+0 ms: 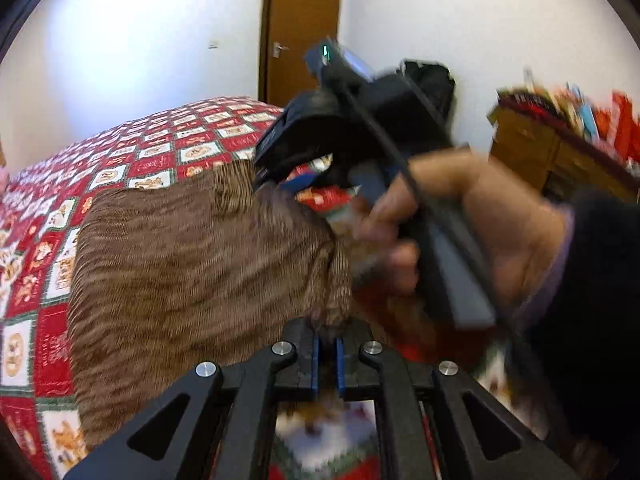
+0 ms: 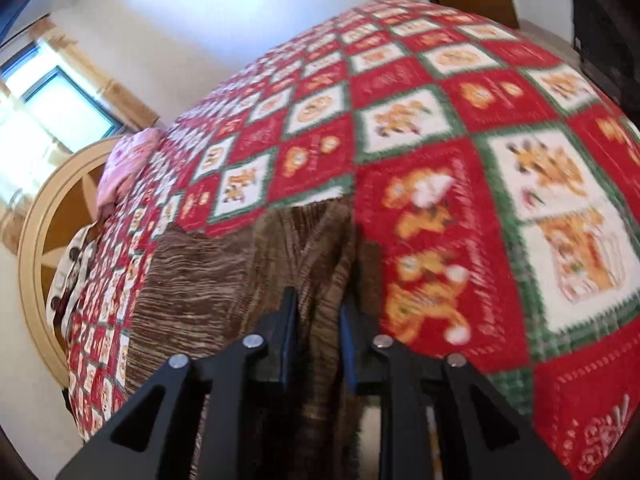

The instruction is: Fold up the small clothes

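A brown striped knit garment (image 1: 180, 260) lies spread on a red Christmas quilt (image 1: 160, 148) on a bed. My left gripper (image 1: 328, 336) is shut on a bunched edge of it at the near side. A hand (image 1: 480, 220) holds my right gripper (image 1: 276, 178), whose tips sit at the garment's far right corner. In the right wrist view, a fold of the garment (image 2: 208, 280) runs loosely between the parted fingers of the right gripper (image 2: 318, 300), just above the quilt (image 2: 440, 100). Both views are blurred.
A wooden door (image 1: 304, 28) stands behind the bed. A wooden dresser (image 1: 560, 148) piled with clutter is on the right. A pink cloth (image 2: 128, 164) and a white patterned cloth (image 2: 72, 276) lie along the bed's far side by a round headboard (image 2: 44, 240).
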`<state>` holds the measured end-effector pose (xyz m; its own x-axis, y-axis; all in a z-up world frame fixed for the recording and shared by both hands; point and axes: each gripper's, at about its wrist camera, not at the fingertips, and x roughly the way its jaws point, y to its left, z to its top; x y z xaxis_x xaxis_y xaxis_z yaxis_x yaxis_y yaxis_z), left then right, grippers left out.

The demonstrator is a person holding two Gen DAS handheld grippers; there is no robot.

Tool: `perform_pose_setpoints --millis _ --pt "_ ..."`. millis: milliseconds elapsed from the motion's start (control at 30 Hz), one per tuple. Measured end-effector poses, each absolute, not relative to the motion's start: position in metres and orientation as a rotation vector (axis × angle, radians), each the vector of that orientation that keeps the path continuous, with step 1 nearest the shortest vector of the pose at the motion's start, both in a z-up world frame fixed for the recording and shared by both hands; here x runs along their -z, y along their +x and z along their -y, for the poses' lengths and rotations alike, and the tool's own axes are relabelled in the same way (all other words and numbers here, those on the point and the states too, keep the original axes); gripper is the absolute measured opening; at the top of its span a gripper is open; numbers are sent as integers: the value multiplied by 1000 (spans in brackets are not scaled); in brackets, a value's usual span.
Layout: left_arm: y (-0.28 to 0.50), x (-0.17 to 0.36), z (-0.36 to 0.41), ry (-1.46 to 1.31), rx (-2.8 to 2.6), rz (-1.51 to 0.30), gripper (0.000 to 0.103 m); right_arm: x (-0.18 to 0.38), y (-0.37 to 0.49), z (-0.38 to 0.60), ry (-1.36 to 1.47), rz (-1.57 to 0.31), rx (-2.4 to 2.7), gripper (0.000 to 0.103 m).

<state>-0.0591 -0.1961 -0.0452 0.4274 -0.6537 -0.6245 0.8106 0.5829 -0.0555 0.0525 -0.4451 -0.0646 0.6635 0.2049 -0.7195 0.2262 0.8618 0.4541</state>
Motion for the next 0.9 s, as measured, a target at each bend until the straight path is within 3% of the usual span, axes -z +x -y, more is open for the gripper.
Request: perform_pose_setpoints --millis 200,367,567,900 --pt "-63 42 134 140 996 -741 6 16 -6 427 222 -798 234 29" --pt "-39 23 93 46 839 -706 6 2 -70 393 196 -761 137 29" --pt "-5 31 93 114 583 -771 6 26 -81 331 114 -792 90 24" --pt "2 54 102 260 460 -822 6 67 -79 334 197 -902 125 22"
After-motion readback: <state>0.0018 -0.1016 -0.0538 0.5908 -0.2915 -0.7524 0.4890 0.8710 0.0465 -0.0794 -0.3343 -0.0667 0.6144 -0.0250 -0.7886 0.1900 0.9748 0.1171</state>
